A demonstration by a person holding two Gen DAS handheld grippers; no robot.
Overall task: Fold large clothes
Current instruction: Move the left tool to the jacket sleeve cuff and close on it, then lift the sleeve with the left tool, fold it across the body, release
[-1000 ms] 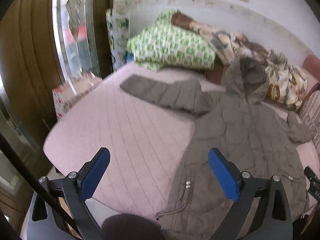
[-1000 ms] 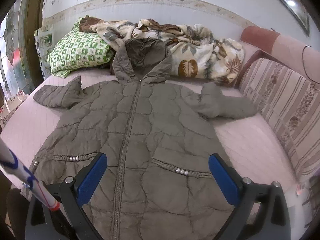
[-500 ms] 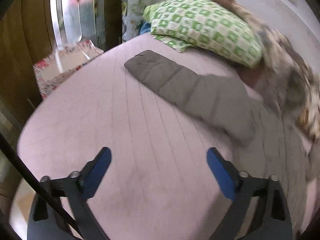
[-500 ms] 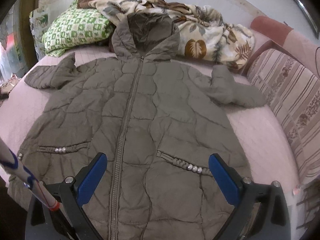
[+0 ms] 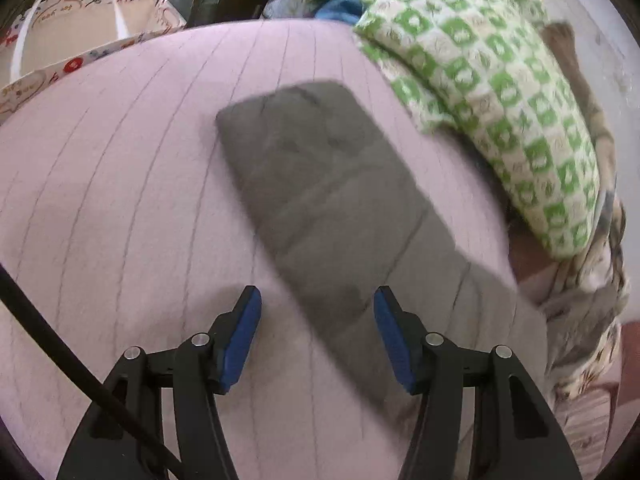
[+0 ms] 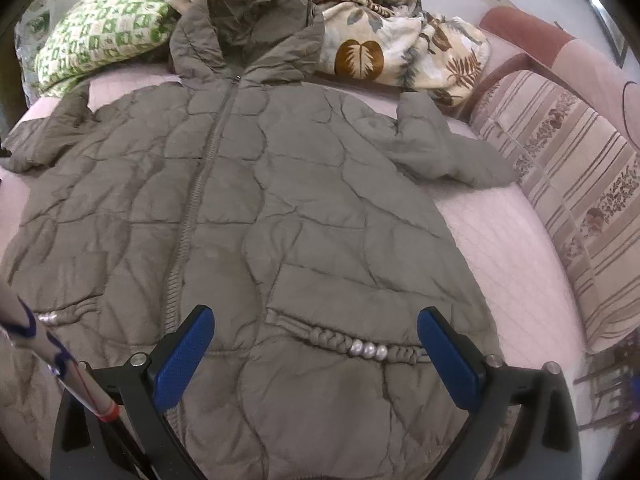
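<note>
Left gripper (image 5: 318,312) jaws apart, nothing held, straddling the near part of the coat sleeve (image 5: 320,200); can't tell if the pads touch fabric. Right gripper (image 6: 316,332) jaws spread wide, nothing held, over the coat's lower front near the pearl-trimmed pocket (image 6: 360,346).

Containers: printed tote bag (image 5: 80,32) beside the bed's far-left corner; contents not discernible.

Coat (image 6: 240,220): lies flat, front up, on the pink quilted bed cover (image 6: 500,248). Long axis runs from hem at the near edge to hood (image 6: 248,28) at the far end; hood rests against the floral blanket (image 6: 400,36) and green checked pillow (image 6: 96,36). Both sleeves out sideways. In the left wrist view the sleeve runs diagonally, cuff pointing up-left and lying near the pillow.

Look: olive-grey quilted puffer, wavy stitching, centre zipper (image 6: 200,200) closed up to the collar, two braided pocket trims with pearl beads. Surface lightly wrinkled. The right-hand sleeve (image 6: 440,148) ends close to the striped sofa cushion (image 6: 580,200). Left wrist view is motion-blurred.
</note>
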